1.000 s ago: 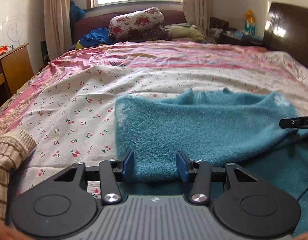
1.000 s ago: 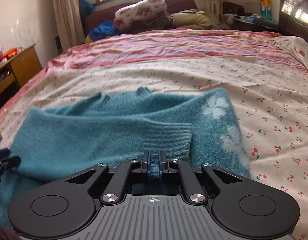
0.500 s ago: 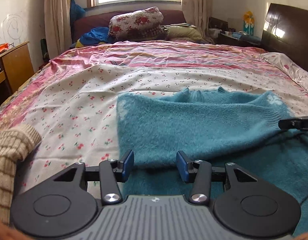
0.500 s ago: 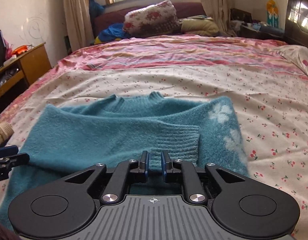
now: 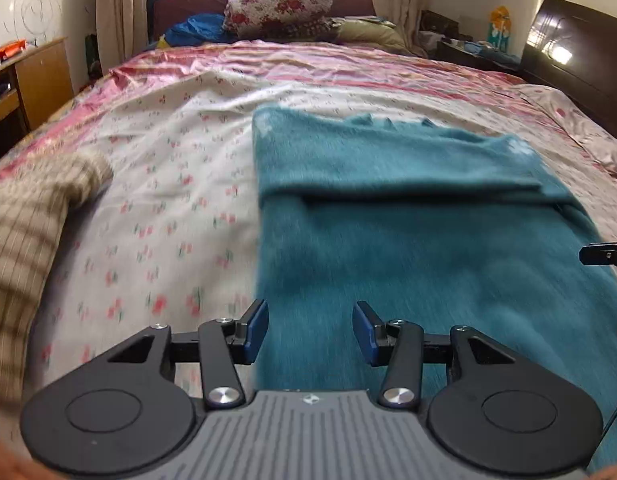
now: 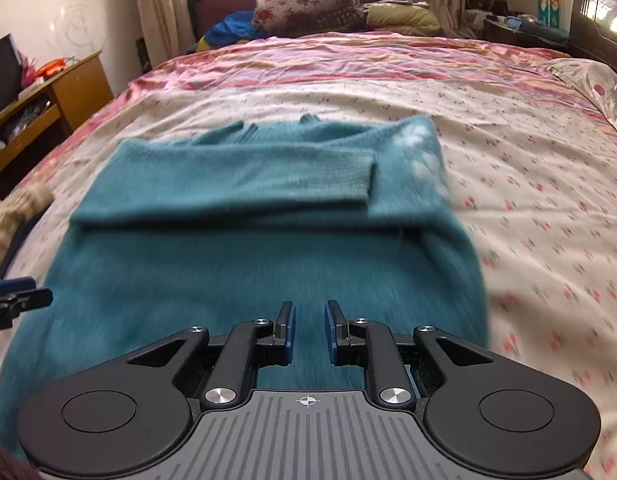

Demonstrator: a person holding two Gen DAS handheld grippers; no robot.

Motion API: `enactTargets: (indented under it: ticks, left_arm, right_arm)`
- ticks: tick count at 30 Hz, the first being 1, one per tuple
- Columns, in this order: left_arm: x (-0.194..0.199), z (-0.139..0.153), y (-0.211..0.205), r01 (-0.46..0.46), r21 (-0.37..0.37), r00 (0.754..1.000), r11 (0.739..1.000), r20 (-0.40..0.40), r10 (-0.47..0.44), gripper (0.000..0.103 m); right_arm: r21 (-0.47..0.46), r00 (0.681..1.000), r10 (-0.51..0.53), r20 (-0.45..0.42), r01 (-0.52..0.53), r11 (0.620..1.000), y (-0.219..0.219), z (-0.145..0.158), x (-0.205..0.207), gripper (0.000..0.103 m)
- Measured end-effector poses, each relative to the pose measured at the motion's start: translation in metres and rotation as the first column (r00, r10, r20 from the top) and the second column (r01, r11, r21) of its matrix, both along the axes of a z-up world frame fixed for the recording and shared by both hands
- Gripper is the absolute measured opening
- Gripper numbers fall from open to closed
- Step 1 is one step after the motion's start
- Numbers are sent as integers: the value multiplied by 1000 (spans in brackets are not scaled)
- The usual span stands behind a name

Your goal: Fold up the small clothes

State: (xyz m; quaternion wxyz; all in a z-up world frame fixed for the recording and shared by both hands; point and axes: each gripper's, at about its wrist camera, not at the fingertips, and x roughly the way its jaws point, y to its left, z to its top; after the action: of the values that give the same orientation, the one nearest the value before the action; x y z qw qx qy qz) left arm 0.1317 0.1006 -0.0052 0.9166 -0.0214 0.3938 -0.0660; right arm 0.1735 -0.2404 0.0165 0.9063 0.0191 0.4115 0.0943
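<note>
A teal fuzzy sweater [image 5: 408, 216] lies flat on the bed, both sleeves folded across its chest; the top sleeve ends in a ribbed cuff [image 6: 348, 176]. It also shows in the right wrist view [image 6: 236, 264]. My left gripper [image 5: 310, 330] is open and empty, over the sweater's lower left edge. My right gripper [image 6: 307, 330] is open and empty, over the sweater's lower middle. The right gripper's finger shows at the left wrist view's right edge [image 5: 606, 254]; the left one shows at the right wrist view's left edge [image 6: 16, 300].
The bed has a cherry-print sheet [image 5: 164, 208] with a pink striped band farther back. A beige knit garment [image 5: 32, 216] lies left of the sweater. Pillows and bedding [image 5: 280, 10] are piled at the far end. A wooden desk [image 6: 64, 88] stands left, a dark headboard [image 5: 576, 56] right.
My right gripper opened and let go of the sleeve cuff, which now lies on the sweater. Both grippers pulled back toward the sweater's hem.
</note>
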Motion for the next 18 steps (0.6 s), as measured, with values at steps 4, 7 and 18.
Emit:
enactTargets:
  ticks: [4,7,18]
  left_arm:
    - [-30,-3,2,9,-22,999,1000,-31,-9,51]
    - [-49,-2,3,9,-38,999,999,-41,-10,51]
    - [-97,-8,5,11,-48,992,999,-125,-17,51]
  right_arm:
    - [-1,1000,-15,-14,15,1000,-14,4,-36,20]
    - [3,998,-36,-52,37,999,-25,2,-59,21]
    - [-40,988,-112,-110,108,993,-54,-9,-126,27]
